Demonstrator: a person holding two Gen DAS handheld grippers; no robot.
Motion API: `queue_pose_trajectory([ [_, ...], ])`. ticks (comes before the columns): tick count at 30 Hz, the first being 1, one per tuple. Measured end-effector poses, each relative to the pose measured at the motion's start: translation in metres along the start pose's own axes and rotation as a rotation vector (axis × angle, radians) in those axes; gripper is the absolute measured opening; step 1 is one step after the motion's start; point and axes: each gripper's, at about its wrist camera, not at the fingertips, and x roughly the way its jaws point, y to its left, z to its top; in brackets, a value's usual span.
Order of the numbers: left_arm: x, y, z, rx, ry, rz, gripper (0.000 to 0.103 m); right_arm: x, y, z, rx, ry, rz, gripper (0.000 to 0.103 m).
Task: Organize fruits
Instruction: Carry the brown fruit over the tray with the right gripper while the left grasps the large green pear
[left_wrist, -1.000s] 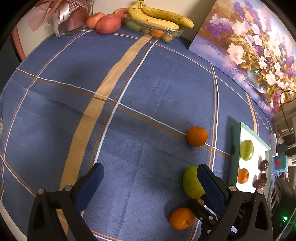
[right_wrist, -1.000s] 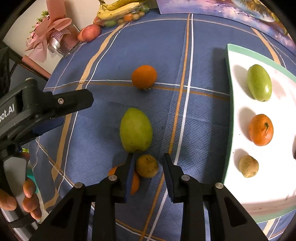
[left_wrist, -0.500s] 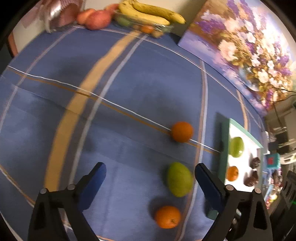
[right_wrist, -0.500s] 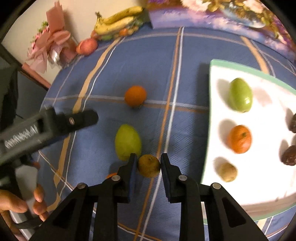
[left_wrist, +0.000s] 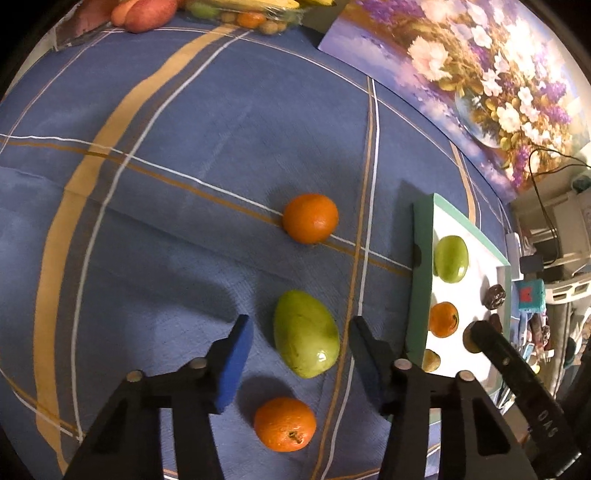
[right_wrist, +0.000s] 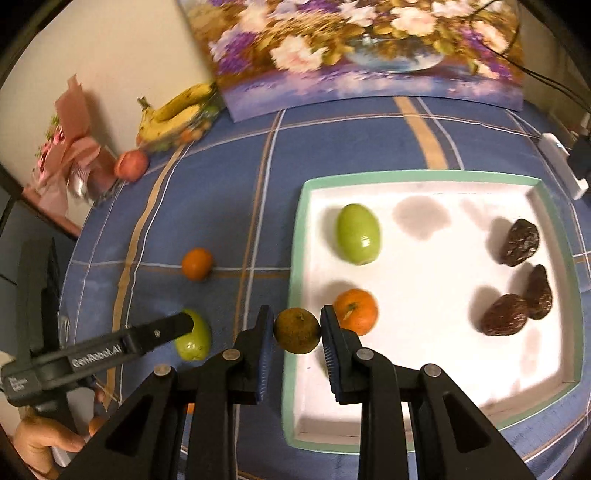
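Moved: right gripper (right_wrist: 297, 330) has lifted the brown-green round fruit (right_wrist: 297, 331) off the cloth and carried it toward the tray (right_wrist: 369, 176); left gripper (left_wrist: 301, 341) has drifted over the green mango (left_wrist: 306, 334), its fingers having just been closing.
Carried fruit: clamped between the right fingers, over the tray's 9 o'clock rim.
Right fingers: clenched on that fruit, pads pressing both sides.
Left fingers: released, straddling the mango without touching it.
Mango: on the blue plaid cloth (left_wrist: 184, 258) covering the counter, between two oranges, one at 12 o'clock (left_wrist: 310, 218), one at 6 o'clock (left_wrist: 285, 424).
Tray contents: green fruit (right_wrist: 357, 233) at 10 o'clock, orange (right_wrist: 356, 311) at 8 o'clock, three dark wrinkled fruits (right_wrist: 517, 284) at 3 o'clock.
Counter's far edge: bananas (right_wrist: 177, 110), red apple (right_wrist: 131, 165), flower painting (right_wrist: 362, 51) leaning on the wall.
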Motion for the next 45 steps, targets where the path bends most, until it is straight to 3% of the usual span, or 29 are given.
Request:
queue_pose_trajectory([
  [13,0.007,-0.005,-0.004,0.017,0.017,0.018,0.042,-0.003,-0.004,0.001,0.009,-0.005,0.012,0.027],
  [22,-0.032,-0.025,-0.001,0.058,-0.102,-0.025,0.042,-0.013,-0.013,0.003,0.035,-0.039,0.02,0.027],
  [30,-0.043,-0.05,0.0,0.131,-0.128,-0.033,0.042,-0.025,-0.038,0.01,0.084,-0.068,-0.011,0.027],
  [45,-0.036,-0.117,-0.026,0.308,-0.102,-0.045,0.042,-0.068,-0.119,0.009,0.224,-0.148,-0.183,0.027],
])
